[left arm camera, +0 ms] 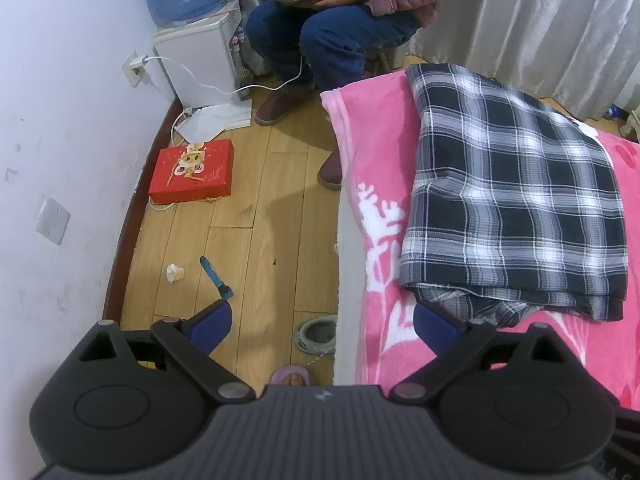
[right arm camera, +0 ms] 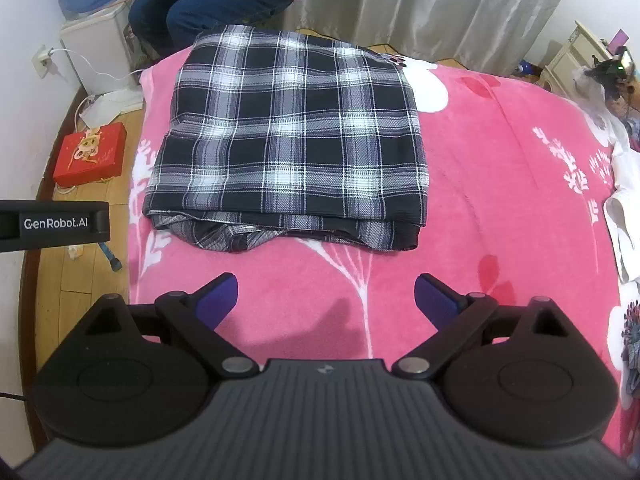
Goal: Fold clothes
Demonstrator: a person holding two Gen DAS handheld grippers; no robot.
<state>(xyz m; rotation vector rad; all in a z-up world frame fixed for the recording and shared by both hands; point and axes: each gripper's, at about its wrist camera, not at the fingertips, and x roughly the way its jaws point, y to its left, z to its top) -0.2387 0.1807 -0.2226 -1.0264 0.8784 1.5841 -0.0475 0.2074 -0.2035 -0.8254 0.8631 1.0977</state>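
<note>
Soft, even indoor light, sharp centre, strong fisheye bending at edges

1. Your left wrist view looks forward and down from behind its fingers [left arm camera: 434,322], over the bed's left edge: floor [left arm camera: 240,216] past the left finger, blanket [left arm camera: 376,152] past the right.
2. Your right wrist view looks down over the blanket [right arm camera: 500,168], with the plaid cloth [right arm camera: 288,132] just beyond its fingers [right arm camera: 218,298].
3. Both views share the cloth [left arm camera: 516,192], the red box [left arm camera: 192,178] and the seated person [left arm camera: 340,28].
</note>
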